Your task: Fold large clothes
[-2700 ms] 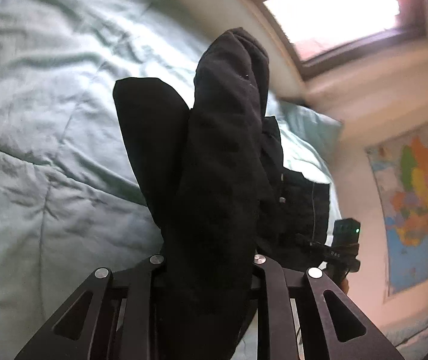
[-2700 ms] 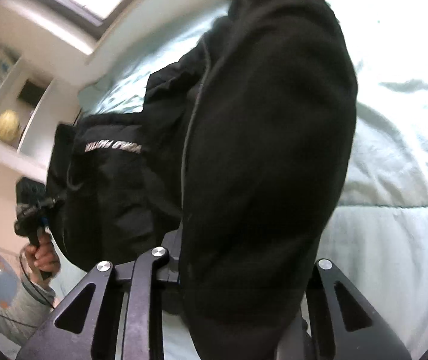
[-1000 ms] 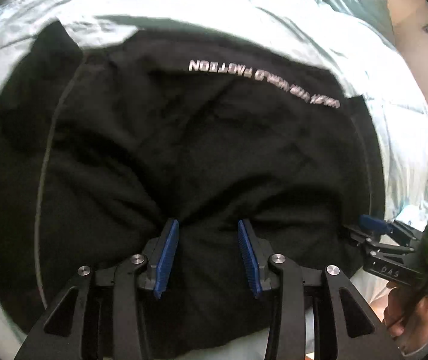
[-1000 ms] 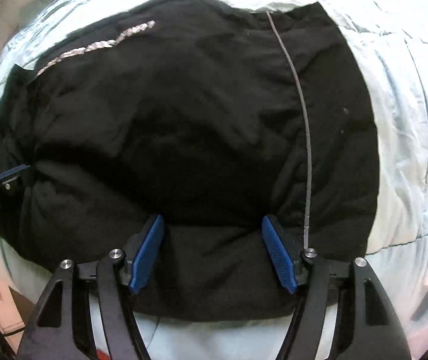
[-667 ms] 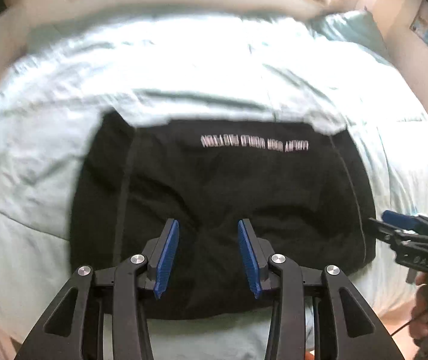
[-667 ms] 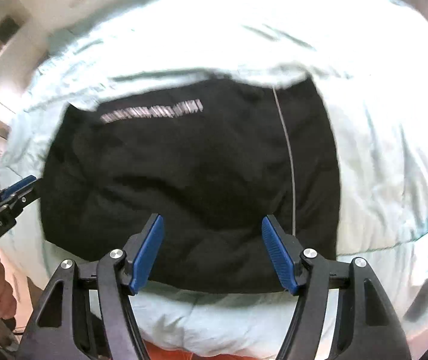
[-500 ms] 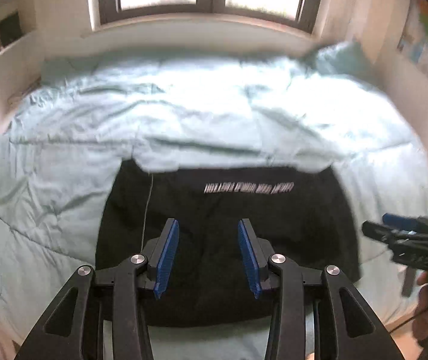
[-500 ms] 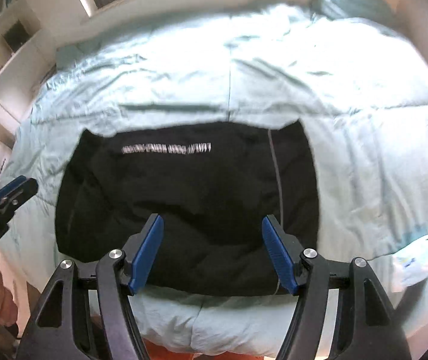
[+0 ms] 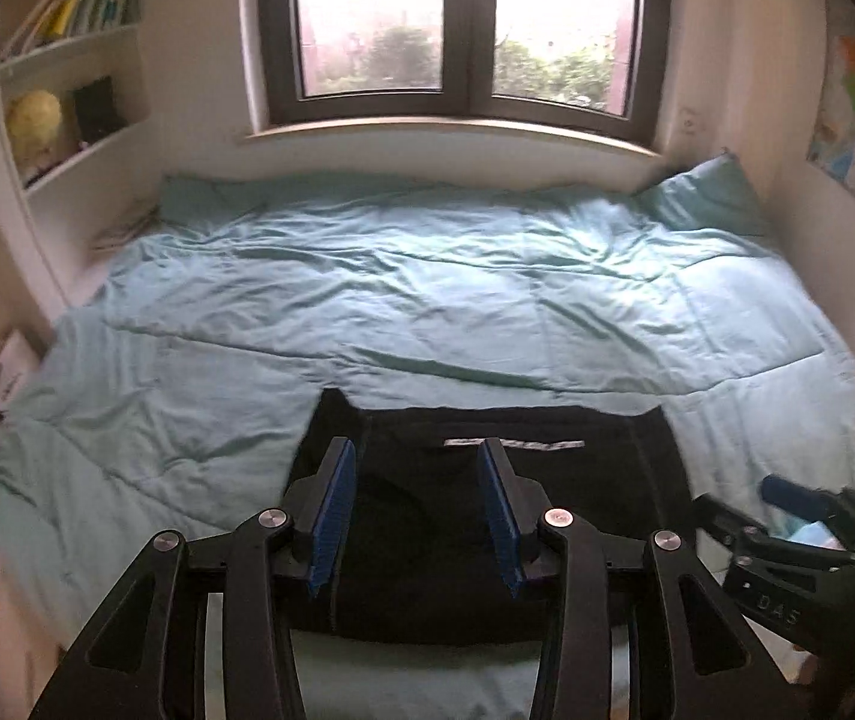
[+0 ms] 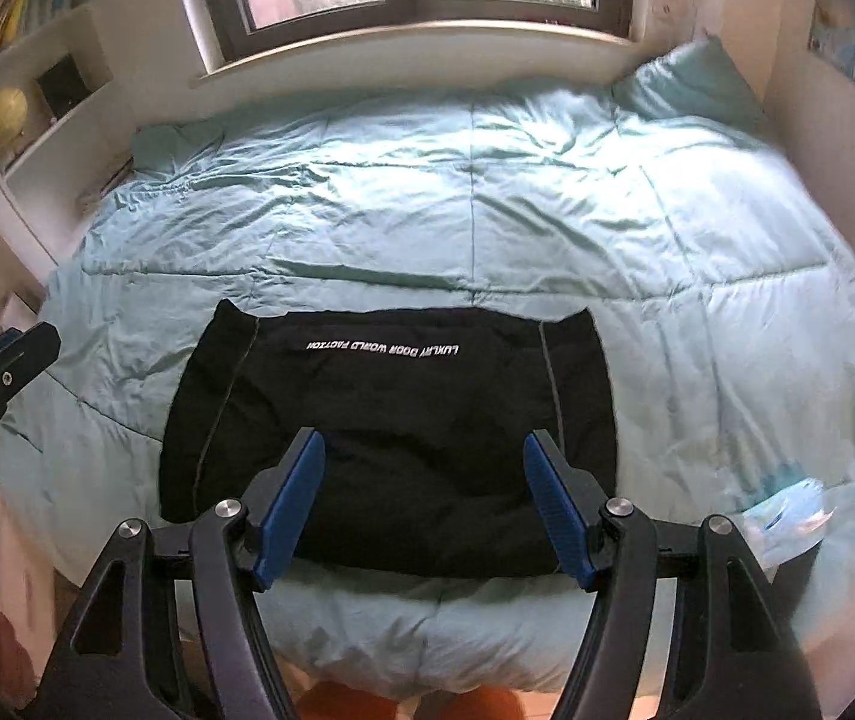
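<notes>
A bed under a rumpled pale-teal quilt carries a folded black garment near its front edge, a teal pillow at its far right corner, and a clear plastic wrapper at right

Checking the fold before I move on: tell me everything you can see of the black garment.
The black garment lies folded into a flat, roughly rectangular bundle near the front edge of the light blue duvet. The fabric looks soft and matte, with thin grey piping down both sides and a line of white lettering near its far edge. Two small corners poke up there. Neither gripper touches it.
</notes>
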### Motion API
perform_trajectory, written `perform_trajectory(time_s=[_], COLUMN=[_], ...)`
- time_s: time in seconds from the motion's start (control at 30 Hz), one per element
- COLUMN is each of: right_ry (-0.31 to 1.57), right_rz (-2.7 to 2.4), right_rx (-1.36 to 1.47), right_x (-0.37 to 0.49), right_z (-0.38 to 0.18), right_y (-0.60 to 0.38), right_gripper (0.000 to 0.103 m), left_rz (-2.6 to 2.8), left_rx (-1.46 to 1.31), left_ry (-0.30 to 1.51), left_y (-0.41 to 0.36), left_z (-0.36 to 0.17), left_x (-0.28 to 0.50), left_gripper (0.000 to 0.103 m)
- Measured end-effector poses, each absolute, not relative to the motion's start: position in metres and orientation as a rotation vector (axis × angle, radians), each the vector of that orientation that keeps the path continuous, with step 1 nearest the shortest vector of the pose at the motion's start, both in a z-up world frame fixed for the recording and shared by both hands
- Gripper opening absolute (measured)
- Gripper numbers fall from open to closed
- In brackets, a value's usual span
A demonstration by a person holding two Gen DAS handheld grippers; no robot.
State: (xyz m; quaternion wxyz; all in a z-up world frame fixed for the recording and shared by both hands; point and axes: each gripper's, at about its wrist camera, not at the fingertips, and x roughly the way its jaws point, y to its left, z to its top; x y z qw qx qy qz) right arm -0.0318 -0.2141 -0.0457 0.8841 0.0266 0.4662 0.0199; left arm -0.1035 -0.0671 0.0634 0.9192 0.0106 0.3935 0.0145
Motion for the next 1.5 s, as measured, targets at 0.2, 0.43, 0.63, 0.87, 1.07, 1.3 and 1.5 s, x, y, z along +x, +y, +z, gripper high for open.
perform_trajectory(time_s=[0.2,0.43,0.63,0.87,1.07,1.3,1.5], right_ry=[0.970,0.993,1.005,1.022,1.026,1.028,1.029], right_rz=[0.031,0.026,0.014,-0.009,-0.028,-0.043,-0.064], right_rx=[0.061,0.082,0.094,0.123,0.137,0.139,0.137], right_x=[-0.024,-0.006,0.008,0.025,0.035,0.041,0.049], right_z=[-0.049,-0.058,-0.062,-0.069,-0.074,-0.076,-0.078], right_y=[-0.208,-0.202,-0.198,-0.189,-0.177,-0.165,-0.155], right_gripper=[0.073,0.073,0.073,0.074,0.074,0.074,0.074], left_rz=[0.104,0.119,0.127,0.115,0.097,0.068,0.050], left_rx=[0.066,0.061,0.079,0.094,0.095,0.085,0.098], left_ry=[0.787,0.808,0.821,0.838,0.853,0.868,0.878], left_y=[-0.062,-0.049,-0.041,-0.028,-0.013,0.003,0.012], left_z=[0.059,0.054,0.050,0.043,0.036,0.029,0.024], left_x=[-0.103,-0.084,-0.065,-0.045,-0.032,-0.022,-0.013], left_gripper=[0.044,0.044,0.044,0.044,0.044,0.044,0.044])
